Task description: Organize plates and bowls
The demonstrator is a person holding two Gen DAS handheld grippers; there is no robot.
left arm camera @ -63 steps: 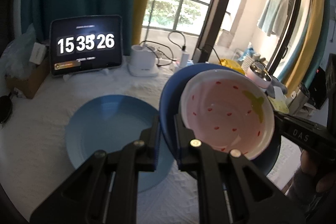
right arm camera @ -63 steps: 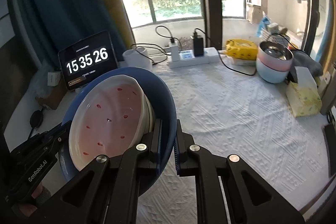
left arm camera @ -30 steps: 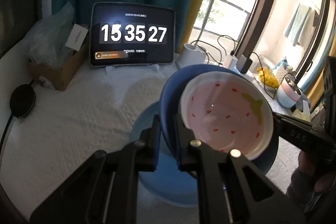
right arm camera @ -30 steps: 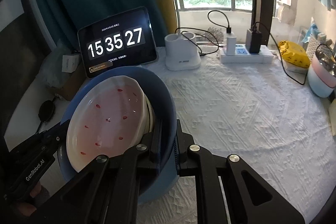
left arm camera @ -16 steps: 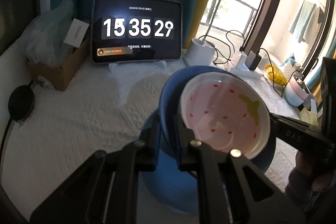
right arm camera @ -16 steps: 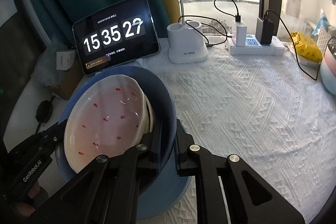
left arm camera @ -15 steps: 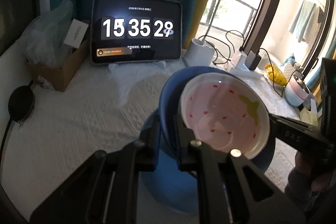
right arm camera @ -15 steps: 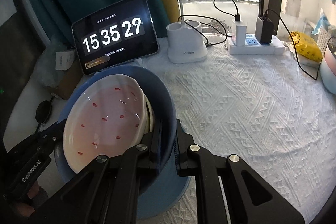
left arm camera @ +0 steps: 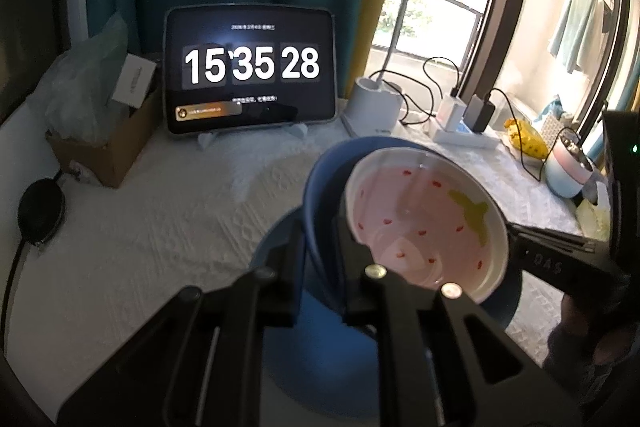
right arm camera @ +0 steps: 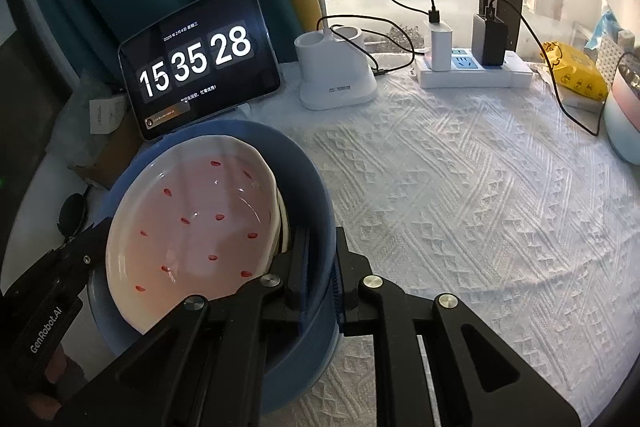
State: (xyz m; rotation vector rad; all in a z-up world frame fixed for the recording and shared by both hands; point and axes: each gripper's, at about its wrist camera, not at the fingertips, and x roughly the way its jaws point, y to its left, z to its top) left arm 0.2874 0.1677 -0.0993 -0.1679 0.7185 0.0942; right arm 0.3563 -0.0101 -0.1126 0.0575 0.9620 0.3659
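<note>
A dark blue bowl (left arm camera: 320, 183) hangs tilted over a light blue plate (left arm camera: 272, 247) that lies on the white cloth. Nested inside it is a pink strawberry-pattern bowl (left arm camera: 424, 223). My left gripper (left arm camera: 320, 233) is shut on the blue bowl's near rim. From the opposite side, my right gripper (right arm camera: 320, 243) is shut on the blue bowl (right arm camera: 304, 179) rim too, with the pink bowl (right arm camera: 192, 227) to its left. Each gripper shows in the other's view: right gripper (left arm camera: 520, 233), left gripper (right arm camera: 98, 231). Most of the plate is hidden under the bowls.
A tablet clock (left arm camera: 250, 75) stands at the back, with a cardboard box (left arm camera: 104, 147) and a black round object (left arm camera: 40, 211) to its left. A white lamp base (right arm camera: 336, 75), power strip (right arm camera: 472, 67), yellow pack (right arm camera: 576, 71) and a pastel pot (right arm camera: 624, 115) sit right.
Both grippers carried the nested bowls left, toward the tablet, and down. The blue plate, earlier beside the bowls, now lies under them. Both grips held.
</note>
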